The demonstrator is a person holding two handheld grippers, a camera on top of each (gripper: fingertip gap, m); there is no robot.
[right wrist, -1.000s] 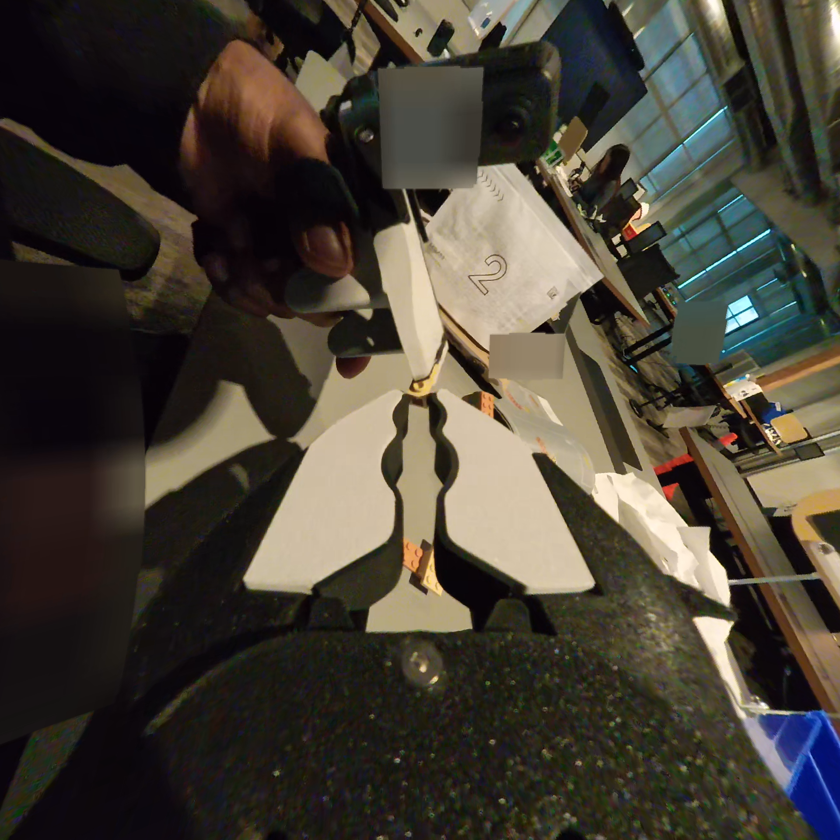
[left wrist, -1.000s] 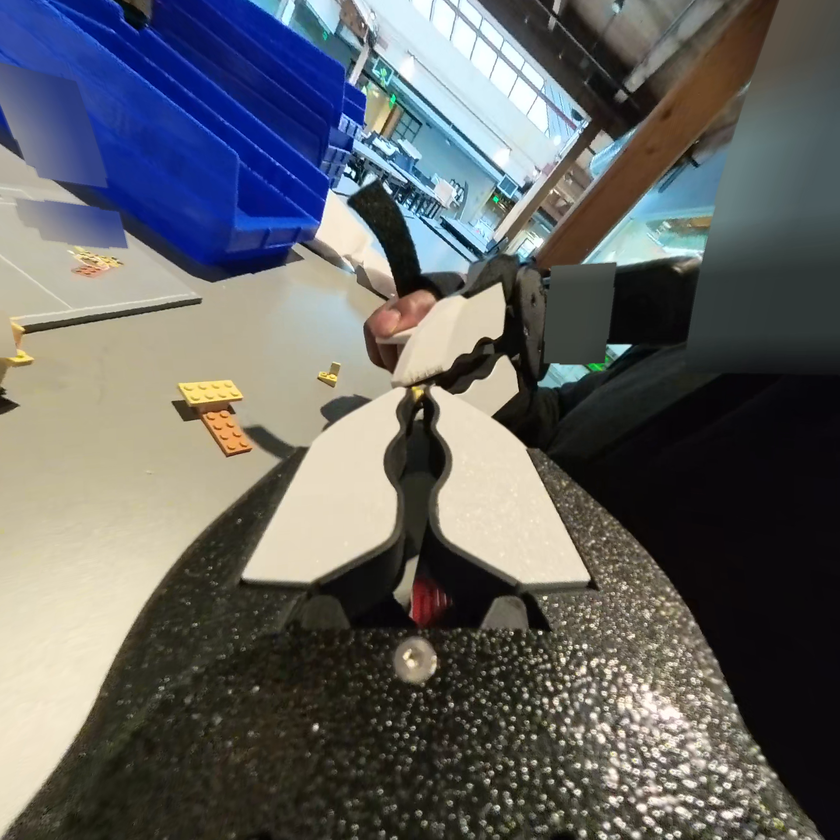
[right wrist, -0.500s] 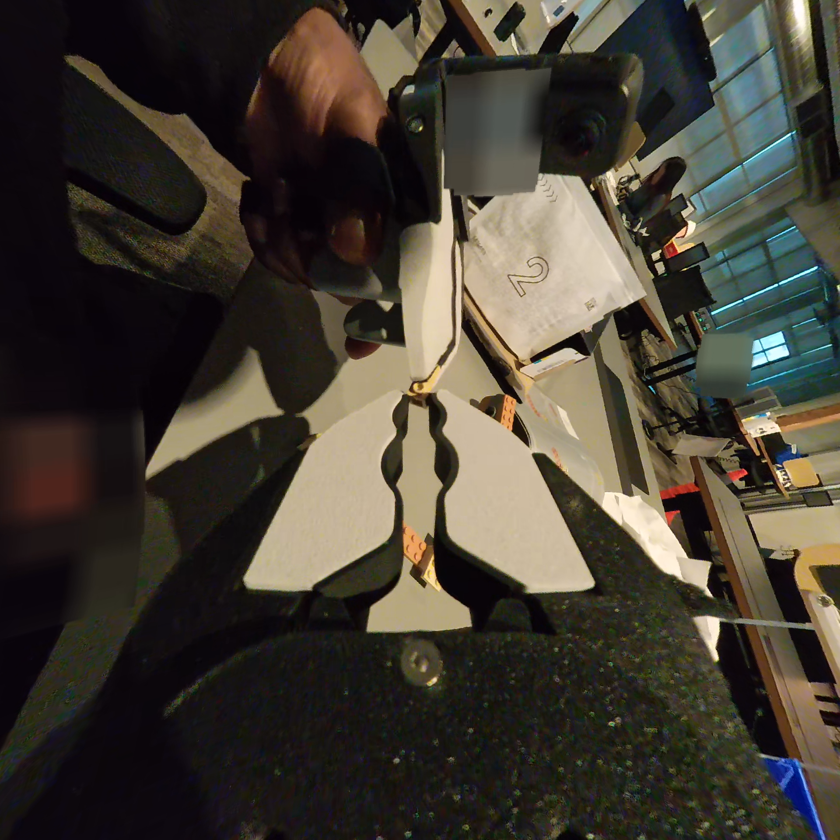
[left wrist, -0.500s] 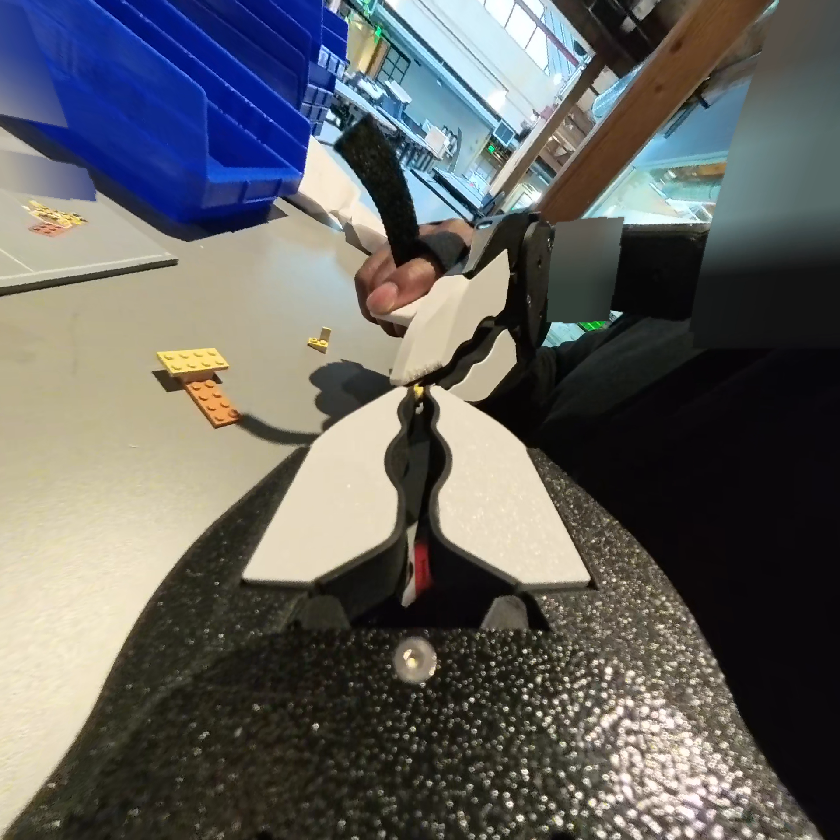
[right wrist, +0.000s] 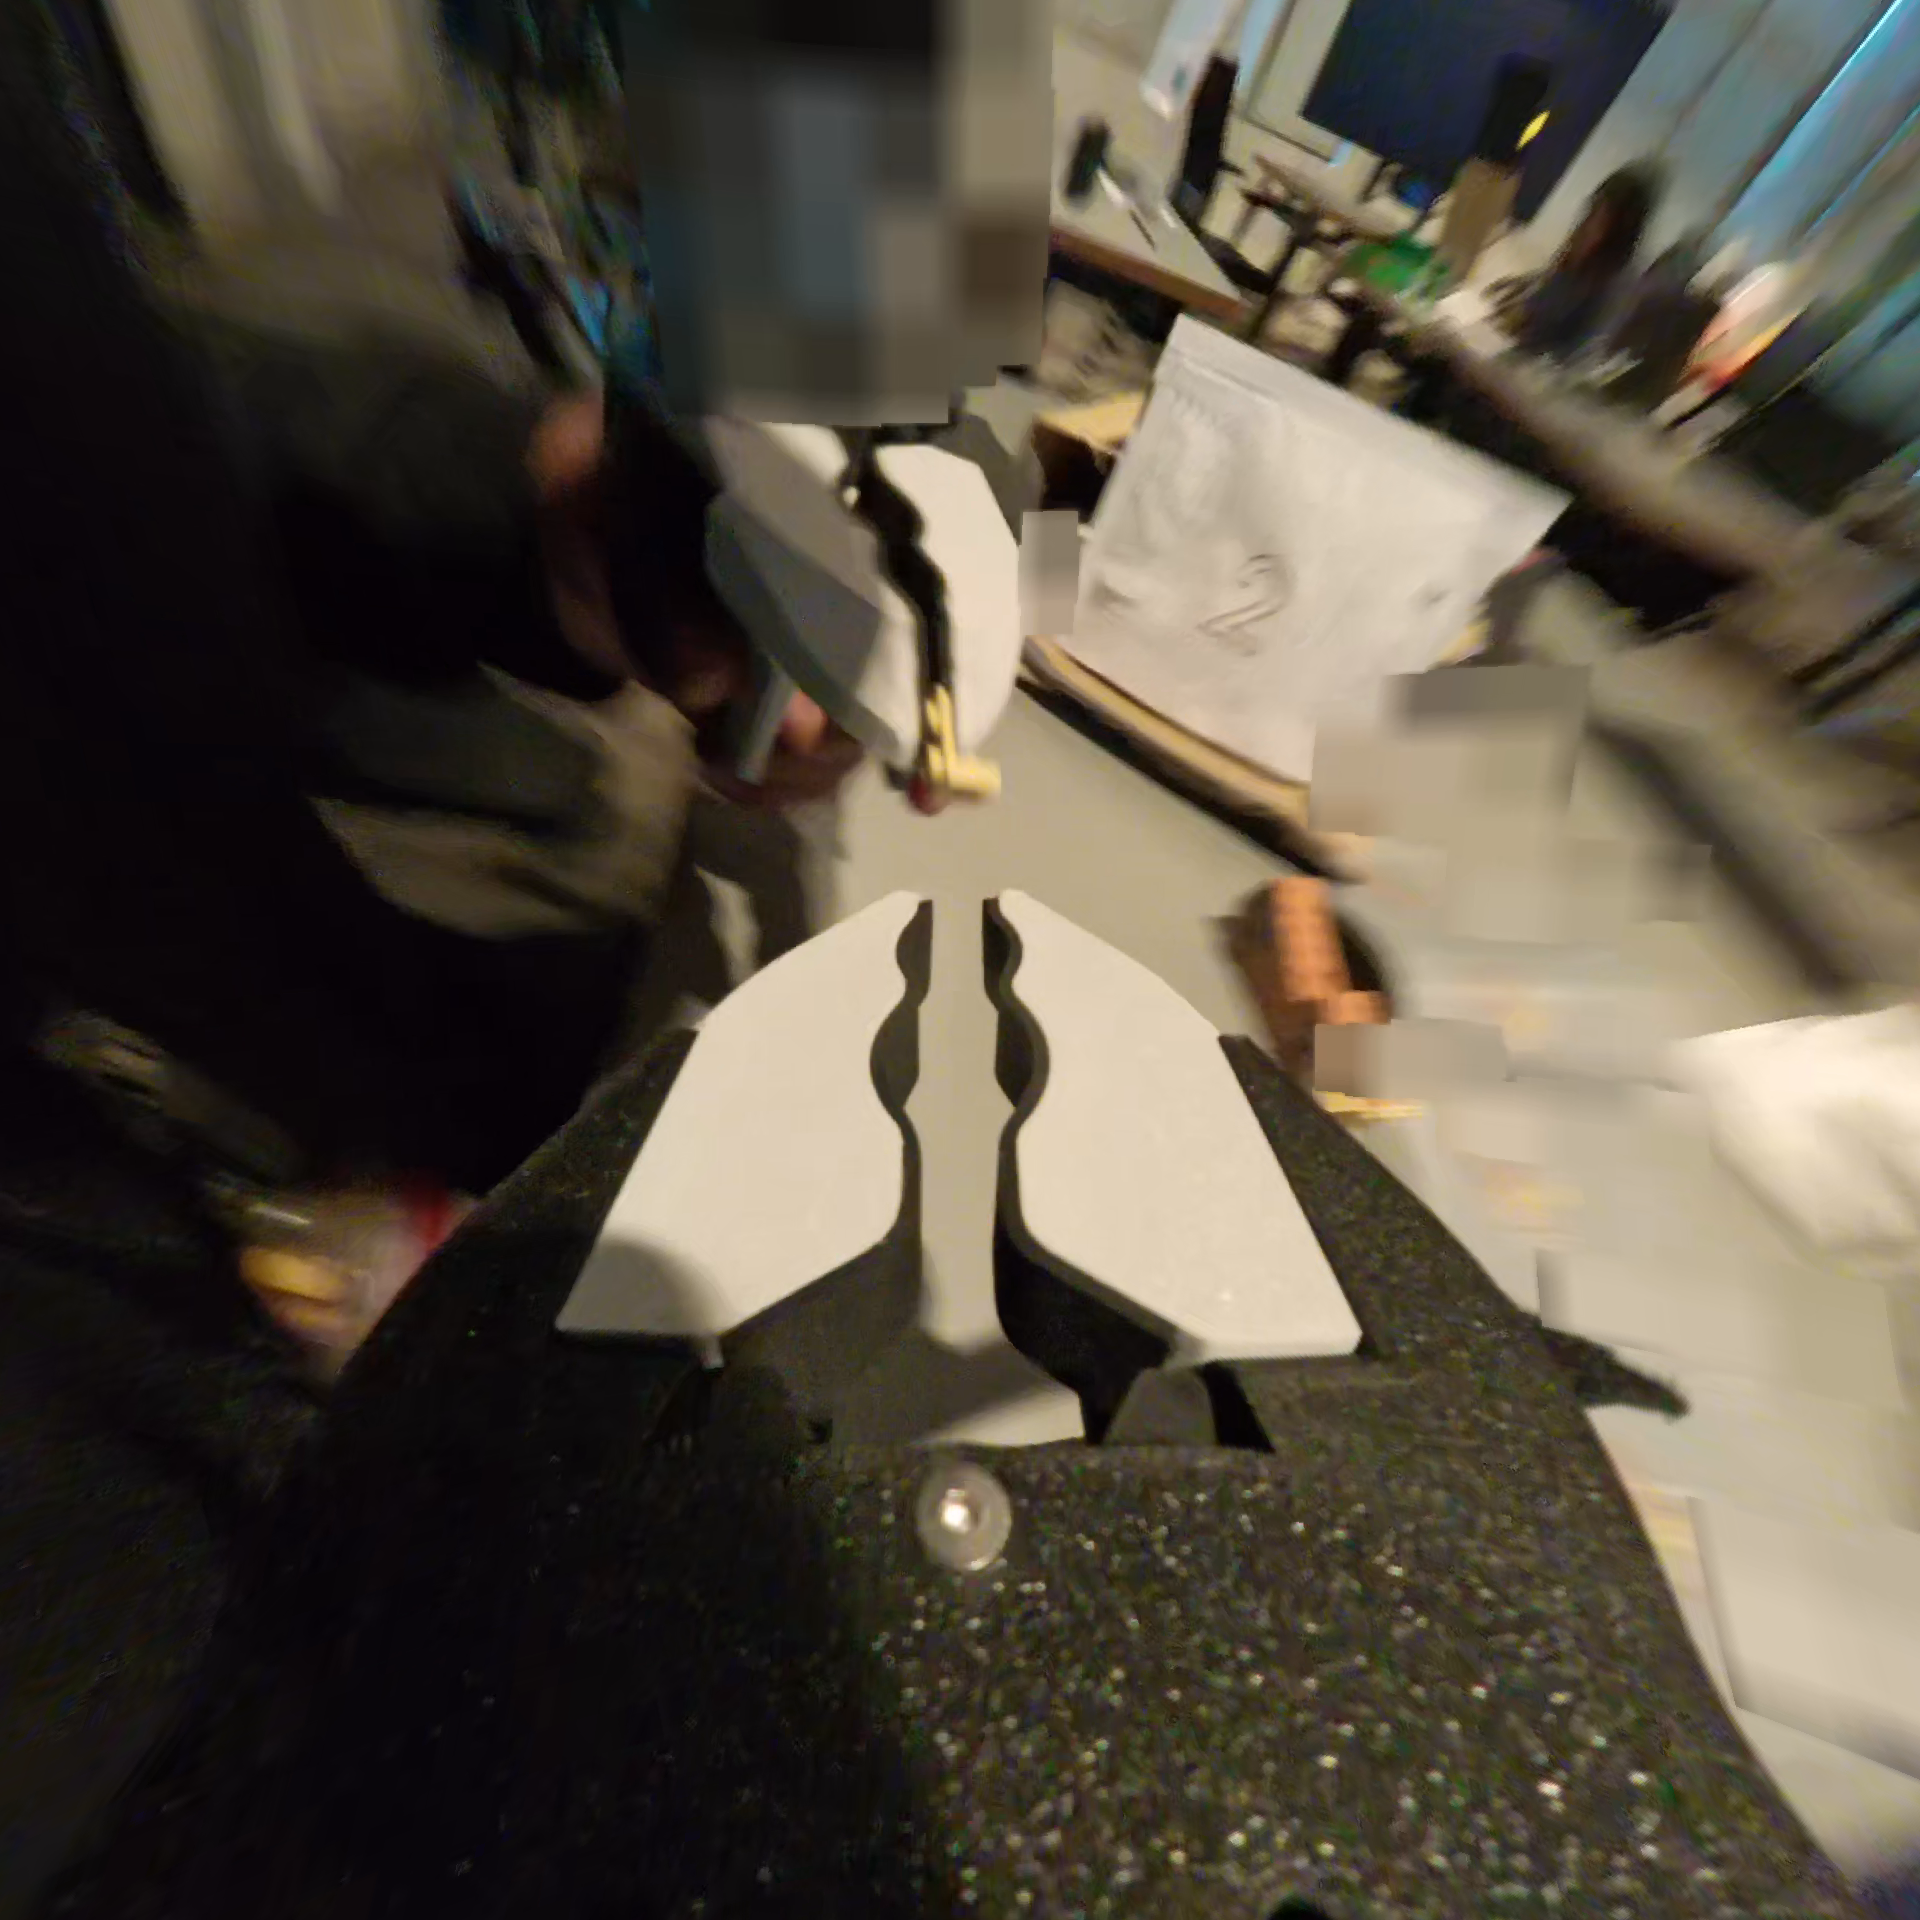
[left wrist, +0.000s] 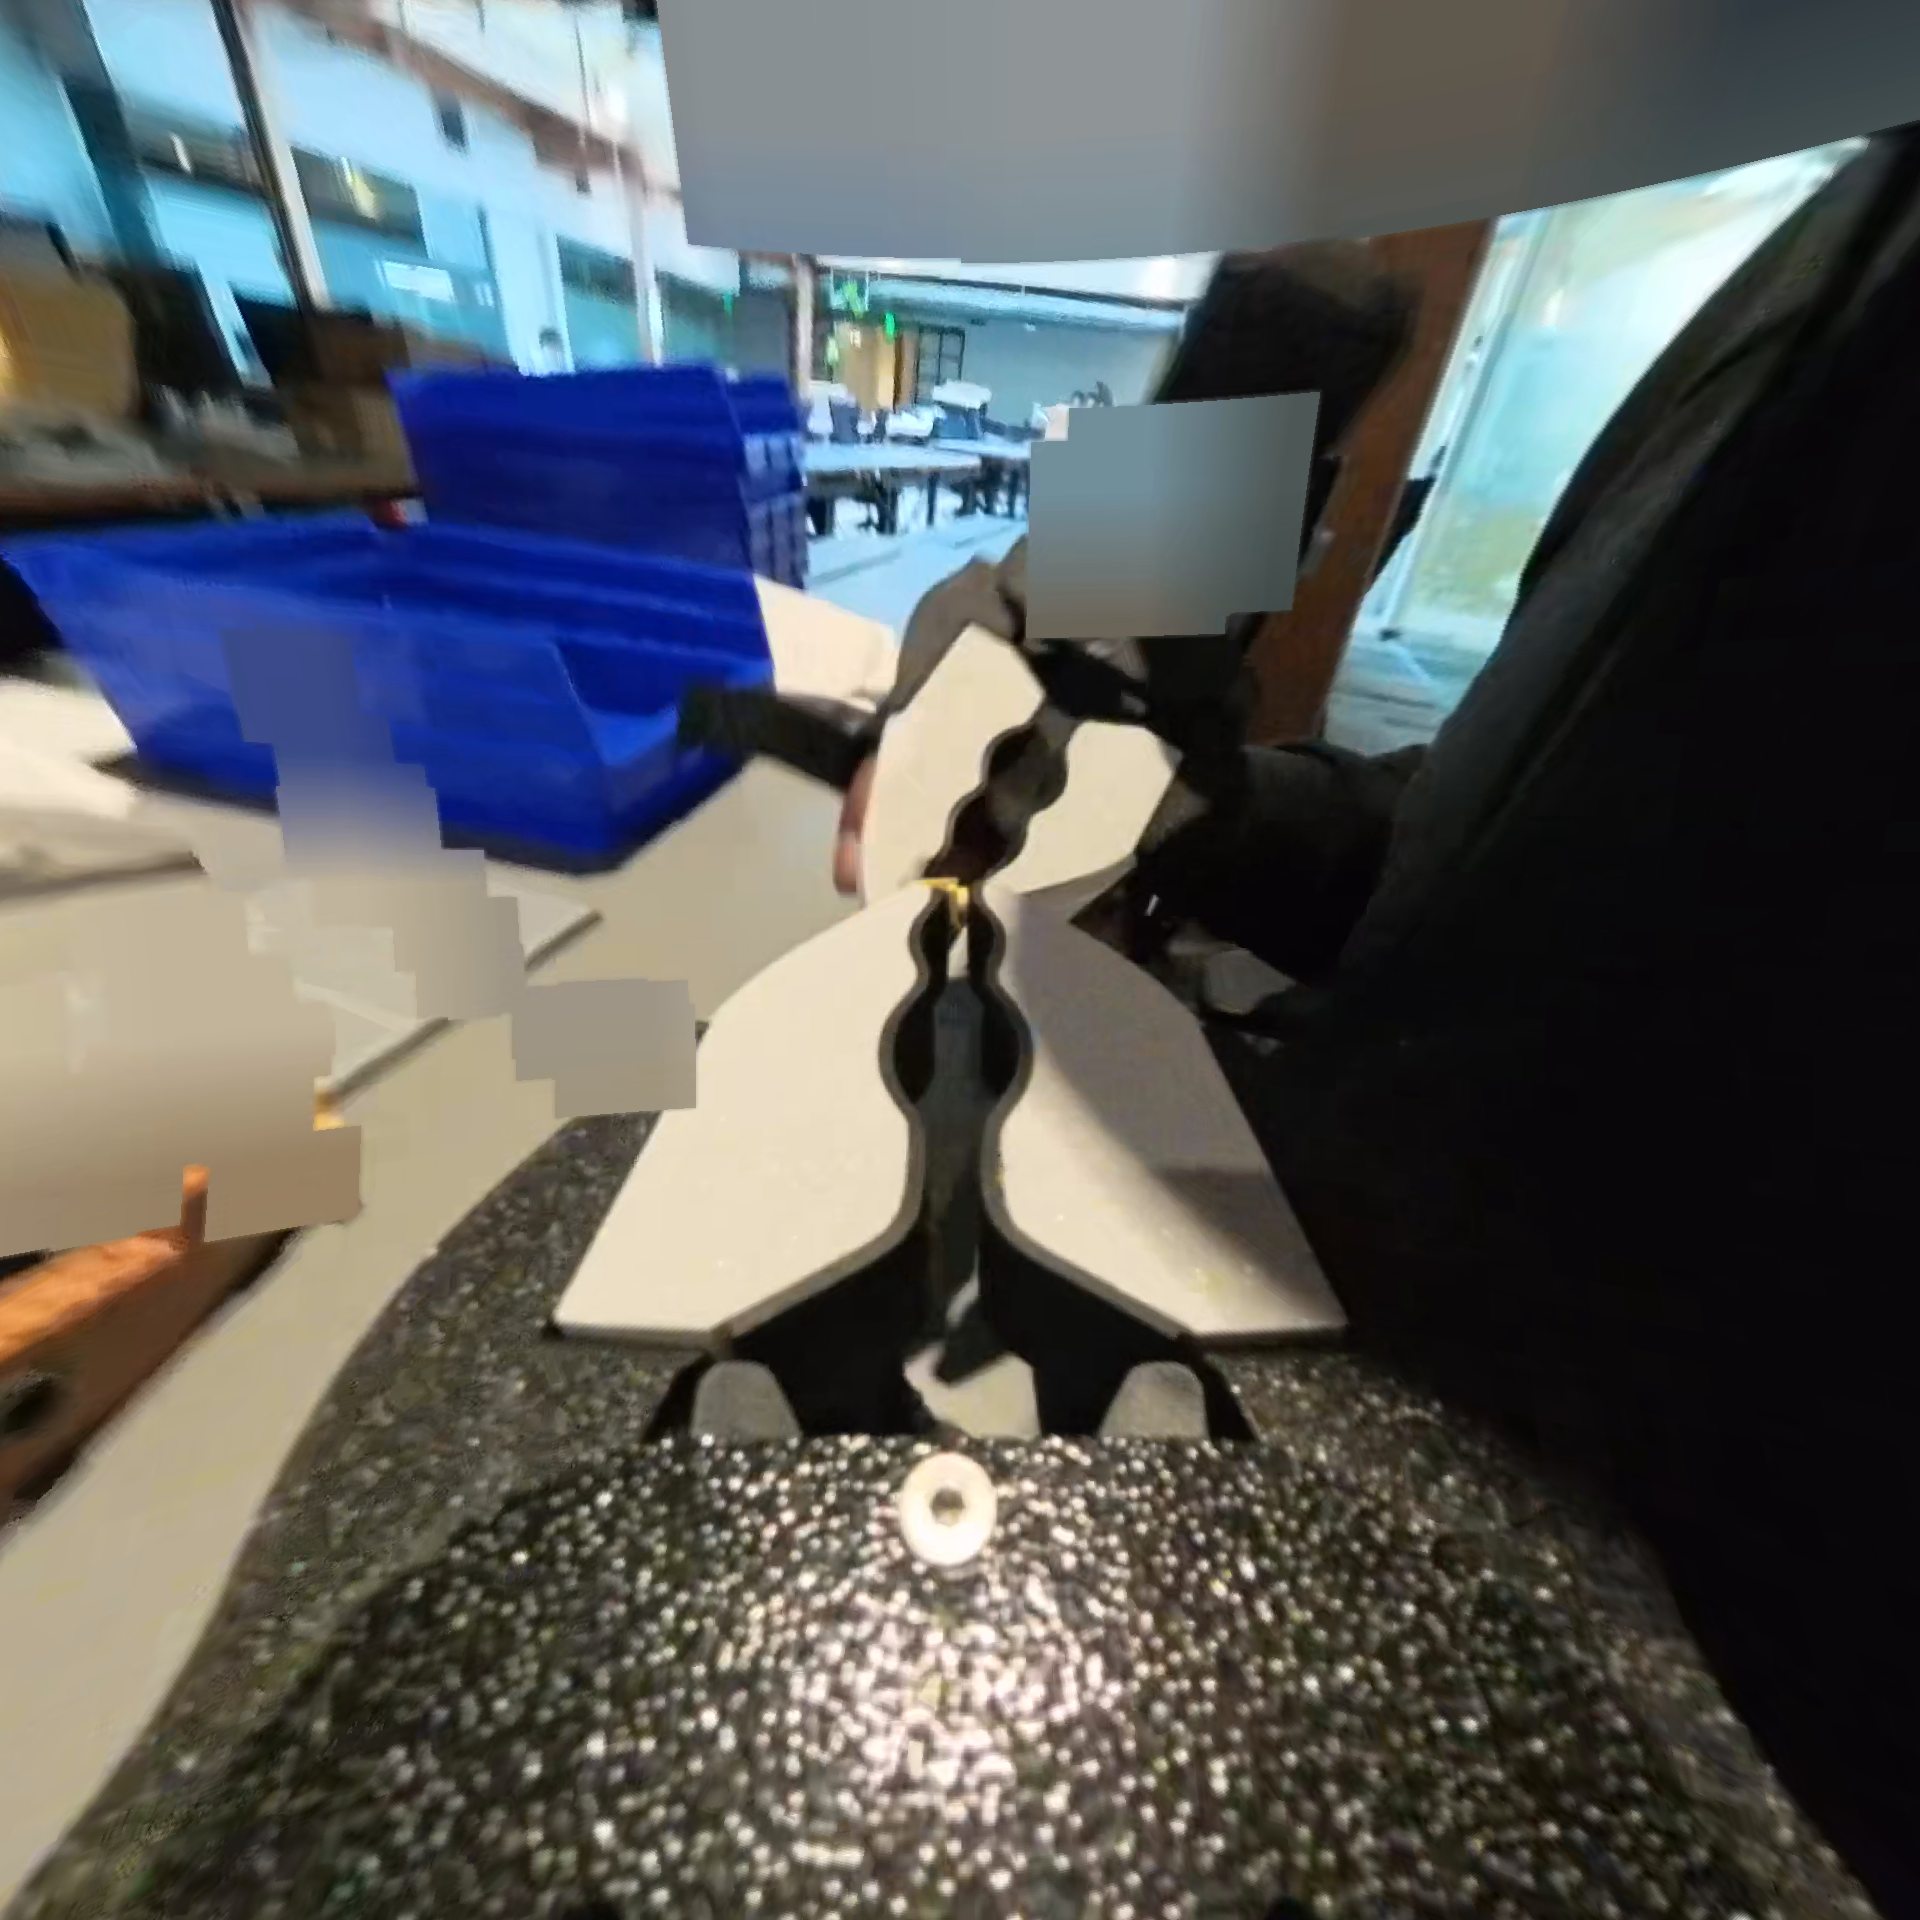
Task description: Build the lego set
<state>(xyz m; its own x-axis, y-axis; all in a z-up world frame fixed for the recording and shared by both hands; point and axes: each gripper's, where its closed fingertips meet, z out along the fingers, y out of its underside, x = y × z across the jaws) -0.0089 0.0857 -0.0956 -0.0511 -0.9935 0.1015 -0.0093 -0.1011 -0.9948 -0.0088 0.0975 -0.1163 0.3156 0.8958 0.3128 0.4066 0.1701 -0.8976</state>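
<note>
- Two claws face each other, both pictures smeared with motion blur.
- In the left wrist view, the left claw (left wrist: 954, 914) sits at the centre of the frame with its pale grey fingers (left wrist: 800, 1101) pressed together on a small tan-yellow lego piece (left wrist: 948, 896) at their tips.
- In the right wrist view, the same left claw (right wrist: 940, 764) shows in the upper middle of the frame, the tan-yellow lego piece (right wrist: 231, 0) poking out below its tips.
- The right claw (right wrist: 958, 909), at the centre of the right wrist view, has its fingers slightly apart with only grey surface (right wrist: 1091, 831) visible through the gap.
- The right claw (left wrist: 961, 868) also appears just above centre in the left wrist view, its tips right at the lego piece; whether they touch it I cannot tell.
- Blue plastic bins (left wrist: 499, 675) are stacked on the surface at the left of the left wrist view.
- A white paper bag (right wrist: 1299, 582) stands at the upper right of the right wrist view, and a blurred orange-brown studded lego piece (right wrist: 1299, 956) lies at the middle right.
</note>
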